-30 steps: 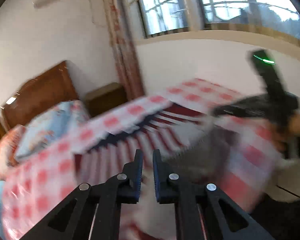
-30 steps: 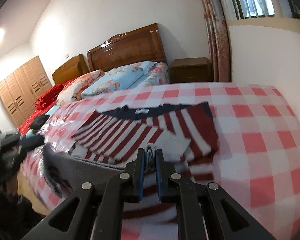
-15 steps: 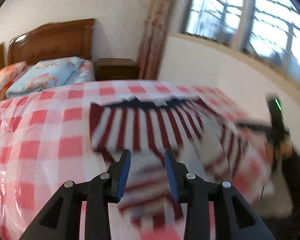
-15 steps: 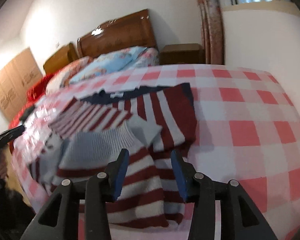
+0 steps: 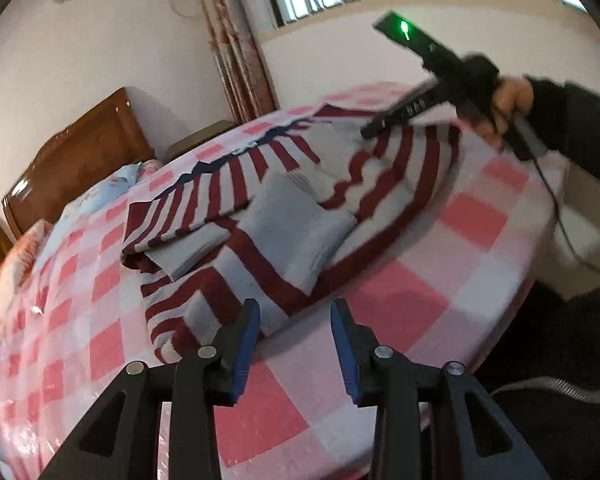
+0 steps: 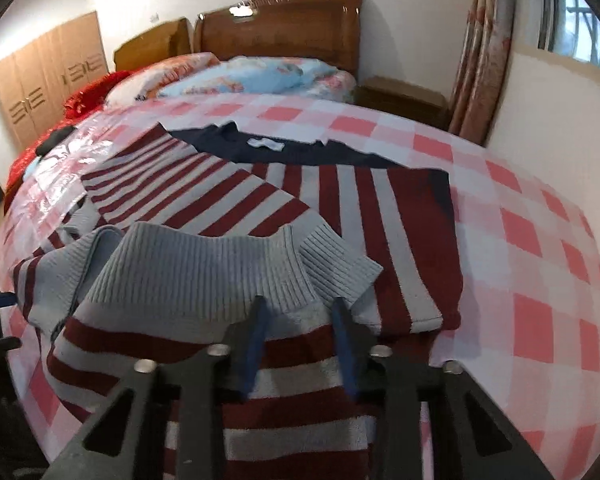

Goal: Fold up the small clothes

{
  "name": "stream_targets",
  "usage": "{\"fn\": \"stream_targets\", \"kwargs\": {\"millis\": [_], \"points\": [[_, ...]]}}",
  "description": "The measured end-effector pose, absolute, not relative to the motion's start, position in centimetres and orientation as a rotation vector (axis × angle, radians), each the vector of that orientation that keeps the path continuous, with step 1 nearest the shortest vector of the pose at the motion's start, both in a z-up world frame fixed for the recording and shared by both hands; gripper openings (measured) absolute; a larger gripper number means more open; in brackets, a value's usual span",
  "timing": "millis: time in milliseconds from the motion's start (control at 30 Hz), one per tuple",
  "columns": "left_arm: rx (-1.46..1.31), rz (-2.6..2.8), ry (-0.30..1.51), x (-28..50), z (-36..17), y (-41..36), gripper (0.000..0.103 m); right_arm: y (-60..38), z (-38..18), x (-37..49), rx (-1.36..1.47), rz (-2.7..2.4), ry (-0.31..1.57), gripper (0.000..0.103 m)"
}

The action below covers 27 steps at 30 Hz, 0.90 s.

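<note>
A red-and-grey striped sweater [image 6: 340, 208] with a navy collar lies on the red-checked bed cover [image 6: 540, 264], its sleeves folded in so the grey ribbed cuffs [image 6: 204, 272] lie across the body. It also shows in the left wrist view [image 5: 284, 216]. My left gripper [image 5: 294, 320] is open and empty, just off the sweater's near edge. My right gripper [image 6: 300, 312] is open and empty over the hem, behind the cuffs. In the left wrist view the right gripper [image 5: 370, 132] points down at the sweater's far side.
Pillows [image 6: 260, 76] and a wooden headboard [image 6: 280, 28] stand at the far end of the bed. A nightstand [image 6: 404, 96], a curtain [image 6: 484, 52] and the wall under the window flank the right side. A wardrobe [image 6: 48, 80] stands far left.
Both grippers were shut on the sweater's cloth a second ago. They have opened, let go and drawn back, and the folded part now lies flat on the sweater.
</note>
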State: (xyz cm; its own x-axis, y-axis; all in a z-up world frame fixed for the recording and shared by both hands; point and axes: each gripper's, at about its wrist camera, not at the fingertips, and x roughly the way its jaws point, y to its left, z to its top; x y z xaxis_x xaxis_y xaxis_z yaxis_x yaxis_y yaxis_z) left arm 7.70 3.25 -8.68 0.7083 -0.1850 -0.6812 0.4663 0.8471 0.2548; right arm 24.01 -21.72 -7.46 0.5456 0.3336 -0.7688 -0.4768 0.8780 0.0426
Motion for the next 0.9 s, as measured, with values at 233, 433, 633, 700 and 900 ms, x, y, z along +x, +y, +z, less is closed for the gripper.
{"fn": "stream_targets", "kwargs": {"millis": [233, 433, 633, 700, 900], "points": [[0.481, -0.376, 0.678, 8.0, -8.6, 2.0, 0.037, -22.3, -8.0, 23.2, -0.116, 0.423, 0.817, 0.103], [0.465, -0.419, 0.675, 9.9, -8.1, 0.8, 0.037, -22.7, -8.1, 23.5, -0.073, 0.431, 0.829, 0.103], [0.392, -0.417, 0.737, 13.0, -9.4, 1.1, 0.037, -23.1, -8.2, 23.7, -0.029, 0.44, 0.839, 0.103], [0.31, -0.433, 0.769, 13.5, -9.3, 2.0, 0.015, -23.0, -8.2, 23.7, -0.037, 0.435, 0.838, 0.103], [0.093, -0.41, 0.716, 13.1, -7.8, 6.0, 0.007, -22.9, -8.2, 23.7, -0.036, 0.44, 0.838, 0.103]]}}
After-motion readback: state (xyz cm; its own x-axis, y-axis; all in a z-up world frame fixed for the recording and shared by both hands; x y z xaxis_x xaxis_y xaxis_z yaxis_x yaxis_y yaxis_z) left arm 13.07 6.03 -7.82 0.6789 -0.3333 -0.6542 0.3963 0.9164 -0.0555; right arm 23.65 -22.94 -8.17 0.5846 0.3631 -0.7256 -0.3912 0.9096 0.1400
